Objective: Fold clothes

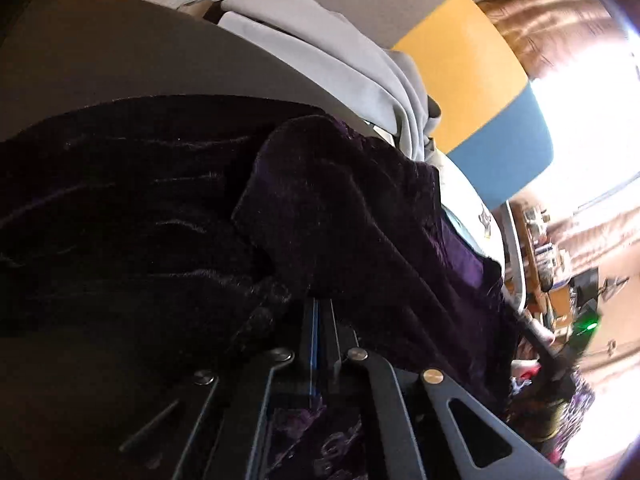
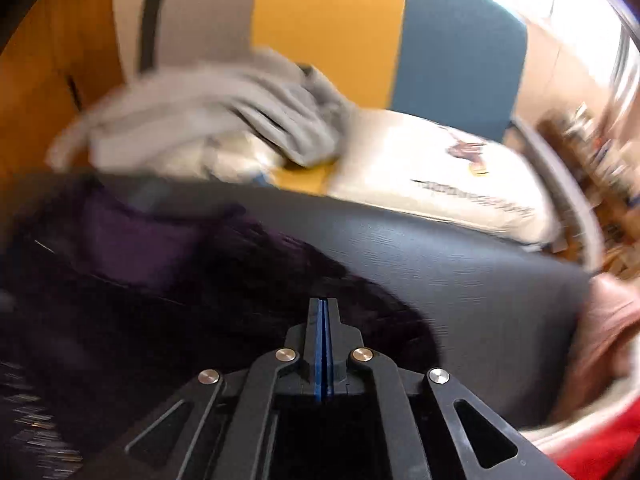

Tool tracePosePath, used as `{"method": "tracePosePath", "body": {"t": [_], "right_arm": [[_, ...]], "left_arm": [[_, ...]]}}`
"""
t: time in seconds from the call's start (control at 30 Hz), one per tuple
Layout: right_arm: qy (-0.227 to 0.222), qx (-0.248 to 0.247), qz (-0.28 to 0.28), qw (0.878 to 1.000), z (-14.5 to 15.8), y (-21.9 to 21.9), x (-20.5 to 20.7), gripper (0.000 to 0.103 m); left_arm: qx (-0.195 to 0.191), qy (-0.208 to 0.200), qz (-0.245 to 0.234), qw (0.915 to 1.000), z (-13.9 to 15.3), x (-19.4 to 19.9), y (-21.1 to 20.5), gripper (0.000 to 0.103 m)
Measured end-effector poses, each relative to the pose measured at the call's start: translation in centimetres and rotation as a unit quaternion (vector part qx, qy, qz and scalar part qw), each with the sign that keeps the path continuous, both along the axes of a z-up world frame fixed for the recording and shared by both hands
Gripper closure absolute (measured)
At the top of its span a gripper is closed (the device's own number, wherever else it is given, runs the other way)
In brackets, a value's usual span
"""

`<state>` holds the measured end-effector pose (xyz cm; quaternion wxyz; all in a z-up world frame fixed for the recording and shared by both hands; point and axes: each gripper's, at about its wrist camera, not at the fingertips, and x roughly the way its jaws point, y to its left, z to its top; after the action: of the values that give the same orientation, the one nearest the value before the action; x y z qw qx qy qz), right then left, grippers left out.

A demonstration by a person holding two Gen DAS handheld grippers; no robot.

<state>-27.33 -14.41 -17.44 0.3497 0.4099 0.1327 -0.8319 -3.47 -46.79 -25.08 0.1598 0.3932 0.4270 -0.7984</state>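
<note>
A dark purple velvet garment (image 1: 340,208) lies on a dark grey table (image 1: 120,48). My left gripper (image 1: 324,304) is shut on a fold of it, and the cloth drapes over the fingertips and hides them. In the right wrist view the same purple garment (image 2: 160,280) spreads over the left of the table (image 2: 460,280). My right gripper (image 2: 324,308) is shut, its blue pads pressed together just above the garment's edge; nothing shows between them. This view is motion-blurred.
A grey garment (image 1: 352,68) is heaped at the table's far edge, also seen in the right wrist view (image 2: 248,112). A white printed bag (image 2: 440,176) lies beside it. Yellow and blue panels (image 2: 400,40) stand behind. A red cloth (image 2: 600,448) is at lower right.
</note>
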Motion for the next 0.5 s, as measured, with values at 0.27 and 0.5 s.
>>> {"method": "tracePosePath", "body": {"t": [0.27,0.5], "right_arm": [[-0.023,0.027,0.138,0.99,0.0,-6.3,3.1,0.022],[-0.018,0.064,0.132,0.989,-1.0,-7.3,2.5,0.096]], "left_arm": [[-0.045,0.007,-0.025,0.9986,0.5,0.9,0.8,0.102],[-0.151,-0.008,-0.071,0.986,1.2,0.8,3.1,0.102]]}}
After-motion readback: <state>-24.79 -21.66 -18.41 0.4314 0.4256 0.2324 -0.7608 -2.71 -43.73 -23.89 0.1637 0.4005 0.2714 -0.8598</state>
